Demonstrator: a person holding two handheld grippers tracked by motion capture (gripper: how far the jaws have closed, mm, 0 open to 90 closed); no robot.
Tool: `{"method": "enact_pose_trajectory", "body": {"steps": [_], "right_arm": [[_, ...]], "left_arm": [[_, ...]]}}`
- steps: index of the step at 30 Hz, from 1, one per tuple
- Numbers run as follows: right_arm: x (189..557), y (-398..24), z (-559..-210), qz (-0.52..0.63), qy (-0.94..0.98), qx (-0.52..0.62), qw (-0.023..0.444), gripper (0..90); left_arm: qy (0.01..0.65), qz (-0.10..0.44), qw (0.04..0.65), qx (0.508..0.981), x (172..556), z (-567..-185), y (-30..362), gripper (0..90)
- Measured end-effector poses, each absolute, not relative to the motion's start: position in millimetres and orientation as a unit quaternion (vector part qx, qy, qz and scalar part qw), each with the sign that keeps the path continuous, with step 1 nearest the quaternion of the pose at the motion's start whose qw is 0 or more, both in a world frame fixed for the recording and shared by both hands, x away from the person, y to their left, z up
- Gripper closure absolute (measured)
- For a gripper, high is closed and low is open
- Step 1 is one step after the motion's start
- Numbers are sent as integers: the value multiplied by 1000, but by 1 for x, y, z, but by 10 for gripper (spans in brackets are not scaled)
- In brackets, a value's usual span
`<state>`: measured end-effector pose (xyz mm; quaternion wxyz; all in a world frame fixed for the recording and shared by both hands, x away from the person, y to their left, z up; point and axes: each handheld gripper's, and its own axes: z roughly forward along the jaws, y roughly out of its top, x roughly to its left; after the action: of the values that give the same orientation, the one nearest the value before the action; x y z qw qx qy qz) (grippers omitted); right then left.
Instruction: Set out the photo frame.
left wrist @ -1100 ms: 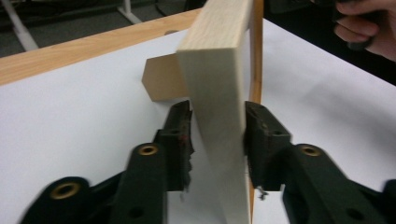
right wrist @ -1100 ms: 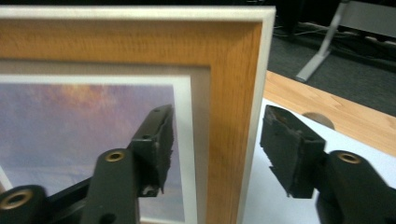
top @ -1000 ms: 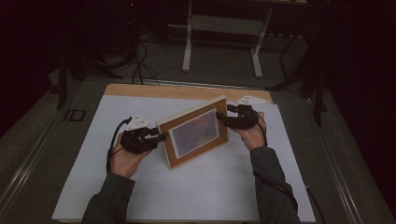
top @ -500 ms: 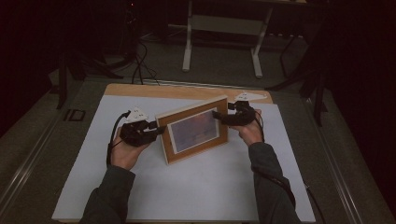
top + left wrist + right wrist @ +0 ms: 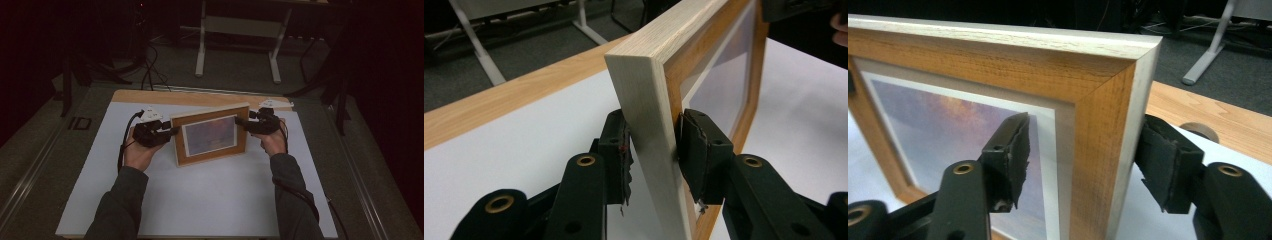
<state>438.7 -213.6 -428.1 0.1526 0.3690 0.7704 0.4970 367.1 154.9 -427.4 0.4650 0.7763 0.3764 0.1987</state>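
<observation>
A wooden picture frame (image 5: 210,135) with a purple-orange print stands upright on the white table, its face toward the person. My left gripper (image 5: 172,131) is shut on its left side. In the left gripper view the two pads (image 5: 696,150) press the pale side edge of the frame (image 5: 644,75) from front and back. My right gripper (image 5: 241,121) is shut on the frame's right side near the top corner. In the right gripper view one jaw lies over the glass side and the other behind the frame (image 5: 998,55).
A white sheet (image 5: 200,200) covers the table, with a bare wooden strip (image 5: 150,96) along its far edge and a round hole (image 5: 1200,131) in that strip. Beyond are dark floor, cables (image 5: 150,65) and the white legs of another table (image 5: 201,50).
The frame has turned: its left end swung away from the person with the left gripper, so it now faces the person more squarely. The right gripper stayed almost in place.
</observation>
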Motion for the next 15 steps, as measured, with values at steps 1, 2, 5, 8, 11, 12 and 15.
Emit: {"method": "enact_pose_trajectory", "body": {"steps": [1,2,5,8,11,12,15], "right_arm": [[438,-215,-428,497,769,371,154,421],[437,-218,-428,497,769,372,154,434],[433,-222,-427,496,767,375,156,461],[430,-225,-427,493,766,380,159,484],[428,-227,-428,491,764,387,160,516],[427,-227,-428,490,763,390,161,528],[423,-229,-428,488,760,398,160,575]], "left_arm": [[376,200,464,776,369,-427,155,659],[377,200,466,775,370,-428,154,660],[379,198,470,772,374,-429,152,657],[381,196,475,769,378,-430,152,650],[385,188,480,766,381,-431,152,646],[386,185,482,764,382,-431,152,645],[399,159,496,754,386,-432,155,647]]}}
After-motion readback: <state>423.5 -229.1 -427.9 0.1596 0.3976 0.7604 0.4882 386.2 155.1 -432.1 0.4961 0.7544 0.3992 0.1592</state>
